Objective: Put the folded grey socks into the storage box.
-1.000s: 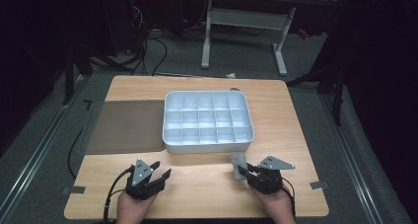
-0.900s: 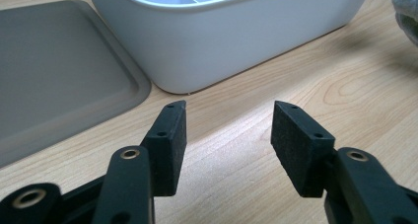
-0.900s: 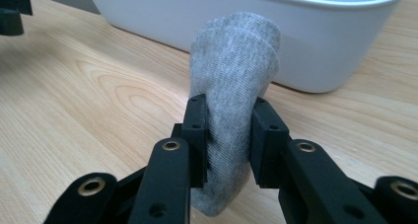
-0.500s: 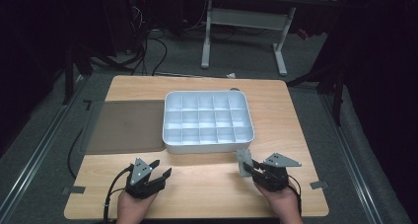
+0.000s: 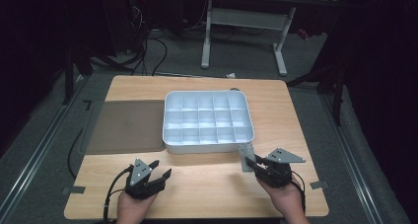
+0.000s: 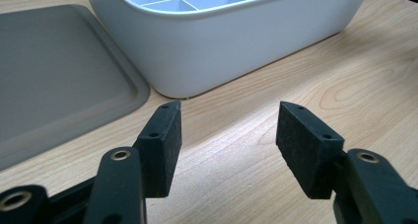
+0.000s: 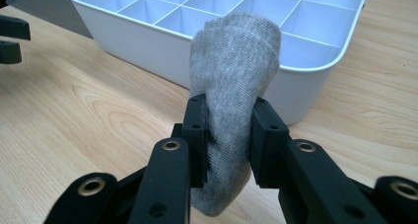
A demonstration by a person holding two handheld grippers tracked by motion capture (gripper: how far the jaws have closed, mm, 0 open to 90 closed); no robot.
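Note:
A white tray [image 5: 208, 146] split into several empty compartments stands in the middle of the wooden table. My right gripper [image 5: 252, 163] is shut on a folded grey sock [image 5: 245, 156] just in front of the tray's near right corner. In the right gripper view the grey sock [image 7: 231, 86] stands up between the jaws of the right gripper [image 7: 226, 135], in front of the white tray [image 7: 148, 41]. My left gripper [image 5: 160, 168] rests near the front left, open with nothing between its fingers. The left gripper view has the left gripper [image 6: 227, 135] facing the white tray [image 6: 236, 41].
A flat grey mat [image 5: 125, 125] lies left of the tray, its corner also in the left gripper view as the grey mat [image 6: 54, 81]. Bare wood runs along the table's front edge [image 5: 207, 184]. A desk frame and cables stand on the floor beyond the table.
My right gripper has shifted a little to the right and towards the tray's corner with the sock held in it. The left gripper has stayed put.

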